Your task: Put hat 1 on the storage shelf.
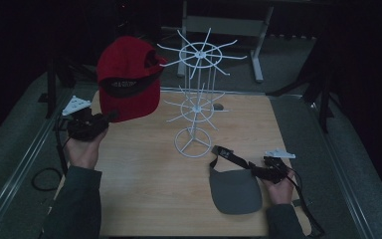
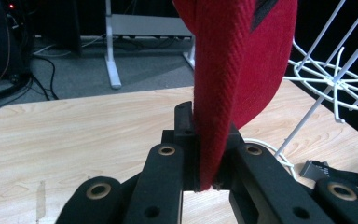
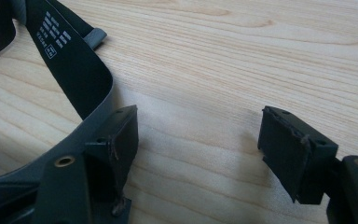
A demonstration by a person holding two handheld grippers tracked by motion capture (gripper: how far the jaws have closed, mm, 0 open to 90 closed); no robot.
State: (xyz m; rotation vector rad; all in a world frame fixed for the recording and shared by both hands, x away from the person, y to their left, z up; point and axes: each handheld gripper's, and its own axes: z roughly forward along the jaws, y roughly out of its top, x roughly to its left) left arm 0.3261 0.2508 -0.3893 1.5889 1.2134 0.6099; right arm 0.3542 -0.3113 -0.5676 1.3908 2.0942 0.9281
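1. Left hand-held gripper (image 1: 110,116) is clenched on the brim of the red fabric baseball cap (image 1: 128,77), holding it aloft just left of the white wire hat stand (image 1: 195,99).
2. Right hand-held gripper (image 3: 198,140) rests released on the light wooden table (image 3: 242,51), its left jaw beside the grey sun visor with a black strap (image 1: 235,188).
3. Risk: that thin brim pinch could slip, dropping the cap.
4. Swinging toward a prong could snag the fabric and tip the light stand.
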